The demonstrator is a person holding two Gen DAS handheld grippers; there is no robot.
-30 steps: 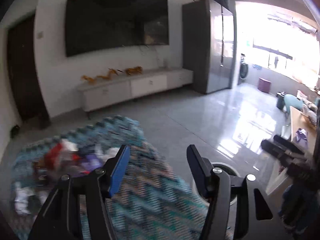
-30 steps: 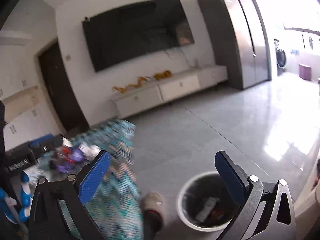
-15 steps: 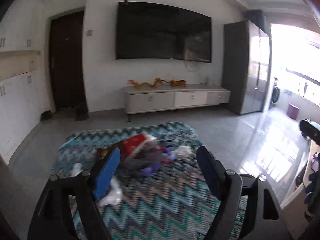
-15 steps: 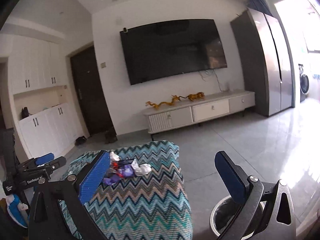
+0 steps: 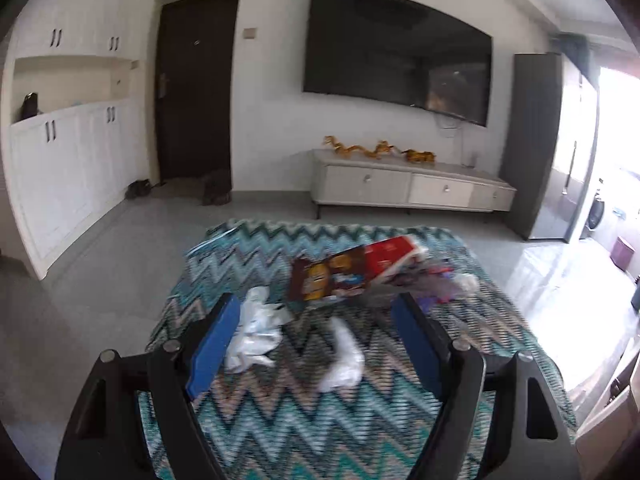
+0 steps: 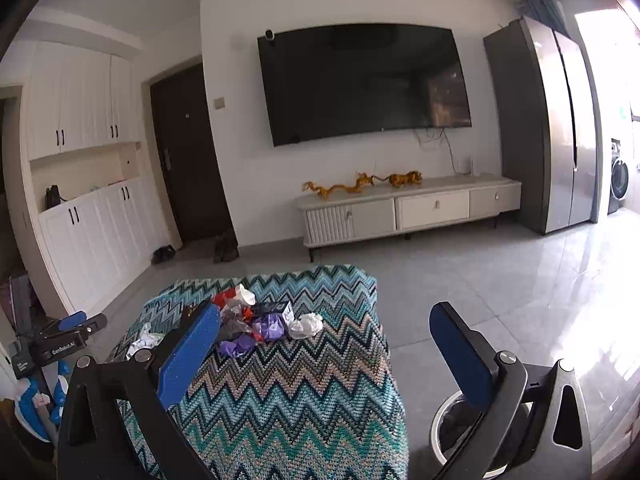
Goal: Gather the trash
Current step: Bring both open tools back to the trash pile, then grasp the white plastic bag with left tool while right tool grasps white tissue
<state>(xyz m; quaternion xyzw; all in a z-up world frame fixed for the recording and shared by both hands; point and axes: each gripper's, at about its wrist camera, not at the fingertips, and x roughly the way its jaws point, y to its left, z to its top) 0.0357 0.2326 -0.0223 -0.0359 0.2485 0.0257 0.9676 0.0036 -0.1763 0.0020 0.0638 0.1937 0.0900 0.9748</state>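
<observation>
Zigzag-knit table cover [image 5: 280,420], strewn with white crumpled wrappers [image 5: 256,328], a brown snack packet [image 5: 328,278] and purple scraps [image 6: 256,330]. Left gripper [image 5: 316,340] and right gripper [image 6: 324,354] both agape, empty. Bin [image 6: 444,428] on the floor beside; most collecting apparently ahead.

Knitted zigzag cloth [image 5: 304,420]; glossy floor tiles [image 6: 500,280]
</observation>
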